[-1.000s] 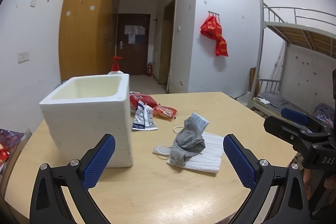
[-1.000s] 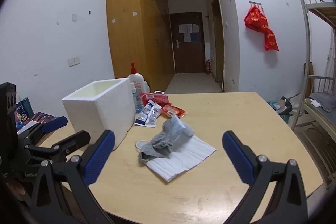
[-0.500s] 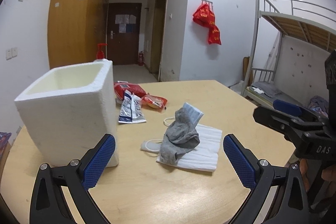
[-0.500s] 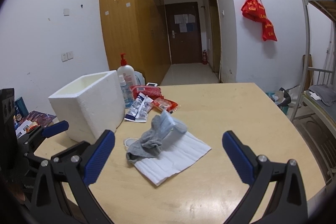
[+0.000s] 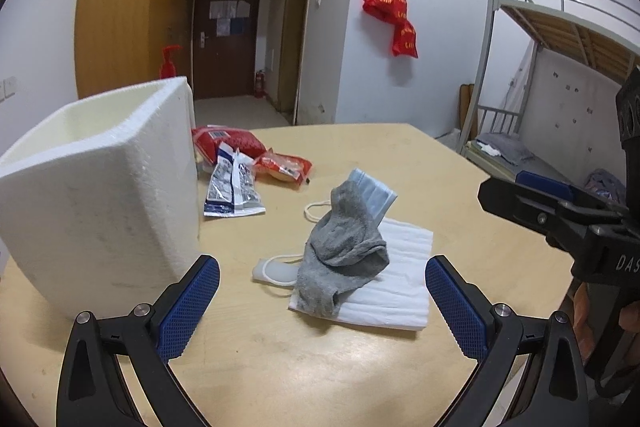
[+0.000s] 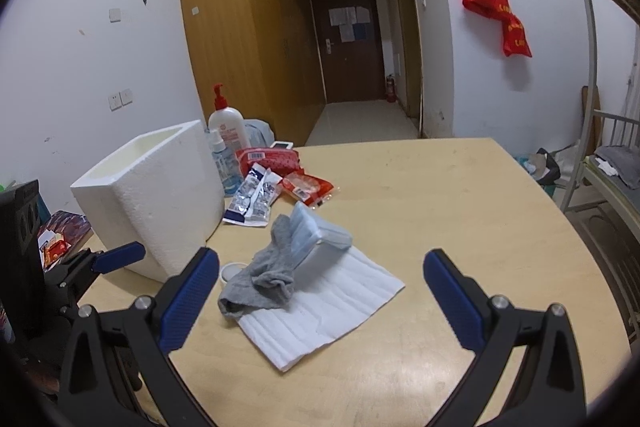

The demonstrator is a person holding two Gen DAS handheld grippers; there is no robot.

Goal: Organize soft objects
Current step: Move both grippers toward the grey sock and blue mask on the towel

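Observation:
A grey sock (image 5: 344, 251) (image 6: 264, 277) lies crumpled over a blue face mask (image 5: 372, 193) (image 6: 316, 233) and a white folded cloth (image 5: 396, 279) (image 6: 324, 311) in the middle of the wooden table (image 5: 320, 367). A white foam box (image 5: 100, 187) (image 6: 156, 195) stands open-topped to their left. My left gripper (image 5: 322, 301) is open, just short of the sock. My right gripper (image 6: 320, 297) is open too, facing the pile from nearer the table edge; it shows at the right of the left wrist view (image 5: 560, 211).
Red snack packets (image 5: 256, 151) (image 6: 288, 171) and a blue-white sachet (image 5: 234, 187) lie behind the pile. A pump bottle (image 6: 226, 135) stands behind the box. A small white mask piece (image 5: 276, 271) lies beside the sock. A bunk bed (image 5: 560, 107) stands at the right.
Both grippers have moved closer to the sock pile and the foam box, which now look larger. Both stay open and nothing on the table has moved.

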